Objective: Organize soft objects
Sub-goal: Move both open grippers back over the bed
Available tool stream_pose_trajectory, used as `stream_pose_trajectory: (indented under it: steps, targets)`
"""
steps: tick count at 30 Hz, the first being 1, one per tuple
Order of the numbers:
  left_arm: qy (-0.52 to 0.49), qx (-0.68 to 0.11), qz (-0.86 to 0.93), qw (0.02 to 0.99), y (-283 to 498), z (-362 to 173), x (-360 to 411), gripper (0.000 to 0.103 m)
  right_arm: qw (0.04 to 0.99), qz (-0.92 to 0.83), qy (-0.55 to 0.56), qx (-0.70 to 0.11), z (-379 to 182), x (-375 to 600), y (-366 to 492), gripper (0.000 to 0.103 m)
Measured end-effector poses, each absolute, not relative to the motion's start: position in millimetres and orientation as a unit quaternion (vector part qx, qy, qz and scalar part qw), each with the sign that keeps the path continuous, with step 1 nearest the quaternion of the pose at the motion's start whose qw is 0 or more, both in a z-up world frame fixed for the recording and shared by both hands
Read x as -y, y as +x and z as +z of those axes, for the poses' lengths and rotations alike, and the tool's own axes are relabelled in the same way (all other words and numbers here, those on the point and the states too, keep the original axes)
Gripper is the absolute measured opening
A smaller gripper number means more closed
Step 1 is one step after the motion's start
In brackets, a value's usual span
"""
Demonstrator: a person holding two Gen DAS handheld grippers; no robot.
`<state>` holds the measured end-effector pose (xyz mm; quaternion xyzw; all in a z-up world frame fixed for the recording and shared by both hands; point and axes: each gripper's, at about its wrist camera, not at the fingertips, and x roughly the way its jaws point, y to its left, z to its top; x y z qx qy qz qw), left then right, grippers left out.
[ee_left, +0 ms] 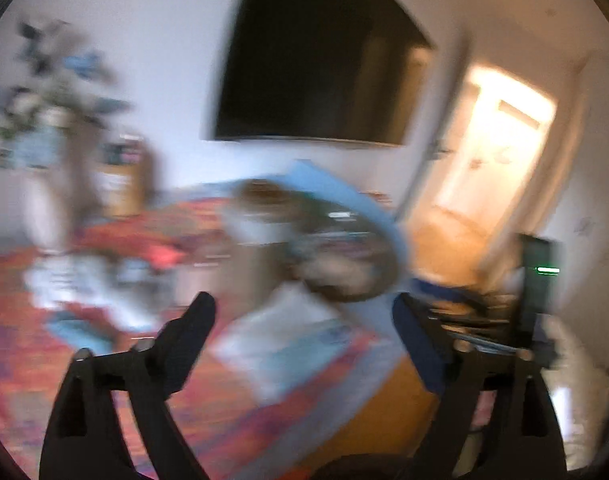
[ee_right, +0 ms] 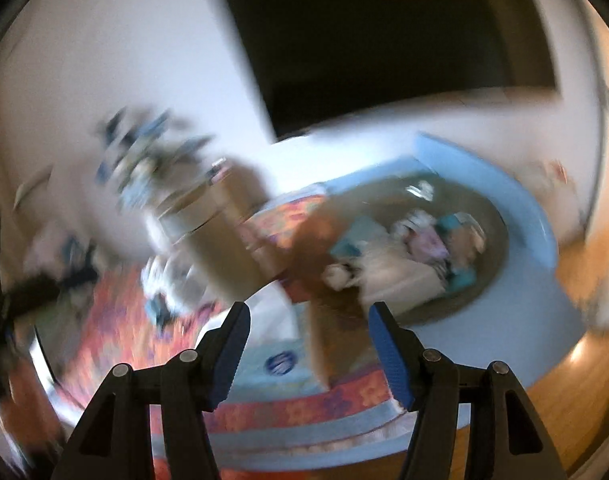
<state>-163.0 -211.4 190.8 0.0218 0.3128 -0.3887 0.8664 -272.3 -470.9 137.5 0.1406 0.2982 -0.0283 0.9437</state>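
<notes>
Both views are badly motion-blurred. A round dark basket (ee_right: 492, 248) on a light-blue mat holds several soft cloth items (ee_right: 420, 248); it also shows in the left wrist view (ee_left: 384, 276). A loose heap of pale soft things (ee_right: 172, 276) lies on the patterned rug, seen too in the left wrist view (ee_left: 84, 284). My left gripper (ee_left: 304, 316) is open and empty, held above the floor. My right gripper (ee_right: 308, 320) is open and empty, short of the basket.
A red-orange patterned rug (ee_right: 116, 320) covers the floor. Cardboard boxes (ee_right: 224, 232) stand between heap and basket. A black TV (ee_left: 316, 60) hangs on the wall. A plant (ee_left: 52, 92) is at left, a lit doorway (ee_left: 496, 148) at right, wood floor (ee_right: 564, 392) beyond.
</notes>
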Motion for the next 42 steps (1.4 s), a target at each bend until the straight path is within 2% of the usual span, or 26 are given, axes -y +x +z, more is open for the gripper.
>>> stream_pose_trajectory:
  steps: [2,6,7,10,13,16,23,29,34,42]
  targets:
    - [0.02,-0.321,-0.339,0.884,-150,186,184,0.094,0.95,-0.009,0.085,-0.3,143,441,-273,0.06]
    - [-0.015,-0.345,-0.242,0.907,-118,169,114,0.094,0.954,0.054,0.065,-0.287,155,395,-264,0.061]
    - [-0.02,-0.35,-0.213,0.912,-112,165,97,0.094,0.954,0.064,0.056,-0.286,157,384,-260,0.064]
    - [-0.035,-0.364,-0.143,0.92,-91,146,53,0.094,0.956,0.083,0.016,-0.282,163,342,-246,0.084]
    - [-0.046,-0.376,-0.098,0.92,-73,121,24,0.094,0.954,0.123,0.014,-0.275,164,302,-226,0.087]
    - [-0.049,-0.399,-0.082,0.912,-57,86,8,0.094,0.944,0.152,0.044,-0.29,151,266,-198,0.098]
    - [-0.003,-0.39,-0.047,0.919,-46,36,8,0.094,0.922,0.145,0.01,-0.36,85,189,-124,0.098]
    - [-0.04,-0.409,-0.028,0.911,-35,26,-6,0.094,0.918,0.101,0.031,-0.382,33,195,-86,0.098]
    - [-0.061,-0.423,-0.03,0.903,-32,21,-12,0.094,0.928,0.063,0.049,-0.364,28,205,-86,0.098]
    - [-0.064,-0.43,-0.018,0.9,-32,17,-12,0.095,0.923,0.061,0.025,-0.379,24,197,-83,0.098]
